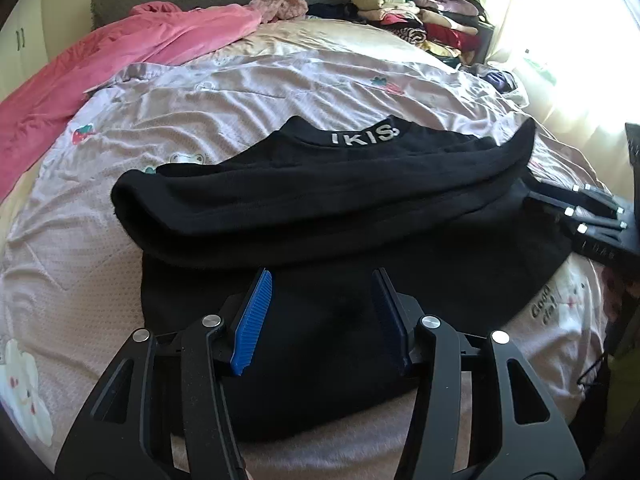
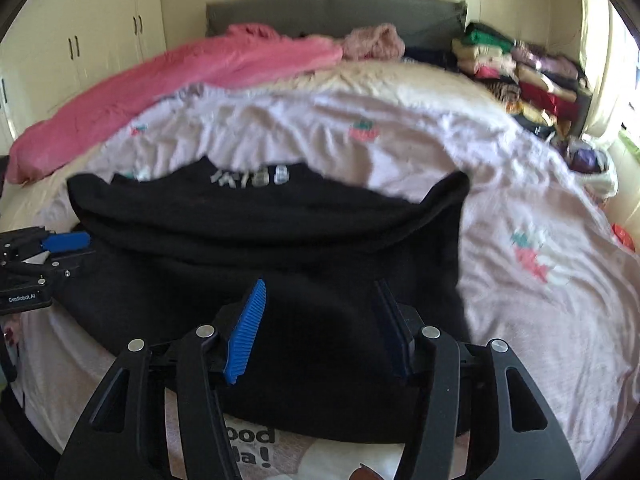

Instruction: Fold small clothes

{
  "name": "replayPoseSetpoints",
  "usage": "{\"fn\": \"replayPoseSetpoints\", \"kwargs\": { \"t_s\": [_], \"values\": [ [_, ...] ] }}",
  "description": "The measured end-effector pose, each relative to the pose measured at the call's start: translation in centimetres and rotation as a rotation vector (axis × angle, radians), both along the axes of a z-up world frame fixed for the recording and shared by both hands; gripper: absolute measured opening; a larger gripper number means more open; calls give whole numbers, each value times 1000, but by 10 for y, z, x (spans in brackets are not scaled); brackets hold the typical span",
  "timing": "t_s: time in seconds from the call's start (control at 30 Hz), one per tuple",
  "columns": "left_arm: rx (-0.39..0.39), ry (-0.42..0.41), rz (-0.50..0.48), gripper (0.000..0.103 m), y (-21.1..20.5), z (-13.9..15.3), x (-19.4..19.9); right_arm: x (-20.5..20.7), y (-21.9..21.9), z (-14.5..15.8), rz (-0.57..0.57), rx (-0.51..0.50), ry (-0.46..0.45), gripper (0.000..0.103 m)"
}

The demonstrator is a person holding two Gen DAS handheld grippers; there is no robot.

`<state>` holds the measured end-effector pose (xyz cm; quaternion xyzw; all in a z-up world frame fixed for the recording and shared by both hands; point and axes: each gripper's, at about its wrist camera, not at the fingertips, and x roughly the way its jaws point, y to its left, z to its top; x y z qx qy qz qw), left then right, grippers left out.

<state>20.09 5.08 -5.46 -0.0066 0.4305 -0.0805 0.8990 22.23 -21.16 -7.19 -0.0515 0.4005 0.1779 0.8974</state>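
a: nearest first. the left gripper (image 1: 322, 316) hangs over the near part of the black top (image 1: 320, 200), jaws apart, nothing between the blue pads (image 1: 252, 320). the cloth lies below them, not pinched.

b: and the right gripper (image 2: 320, 326)?

a: same there: jaws spread, empty, over the near half of the black top (image 2: 260, 248). in the left view you can see it out by the garment's right edge (image 1: 592, 208); in the right view the left gripper sits at the left edge (image 2: 44, 256).

b: where is the top itself?

a: flat on the bed's pale sheet (image 1: 280, 92), collar with white lettering (image 1: 366, 136) on the far side. both sleeves look laid across the chest in a thick band, so i'd judge the sleeve fold is done and let go.

b: next move, then?

a: likely the bottom hem. each gripper would need to come down on a near corner, close on the cloth, and carry it up toward the collar, both sides level so the fold lands square.

b: beyond that?

a: a pink blanket (image 1: 120, 60) along the far left, a stack of folded clothes (image 1: 420, 16) at the far right by the window.
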Motion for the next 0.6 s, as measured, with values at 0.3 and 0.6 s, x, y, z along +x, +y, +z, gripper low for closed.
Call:
{"fn": "replayPoseSetpoints", "kwargs": {
  "t_s": [0.3,0.6],
  "values": [
    [53,-10,20,51,-1,-6,35,31,12,-16,-26,24,42,53],
    [26,-9,104,56,27,-4,66,77,18,-18,-57,-33,42,51]
  ]
}}
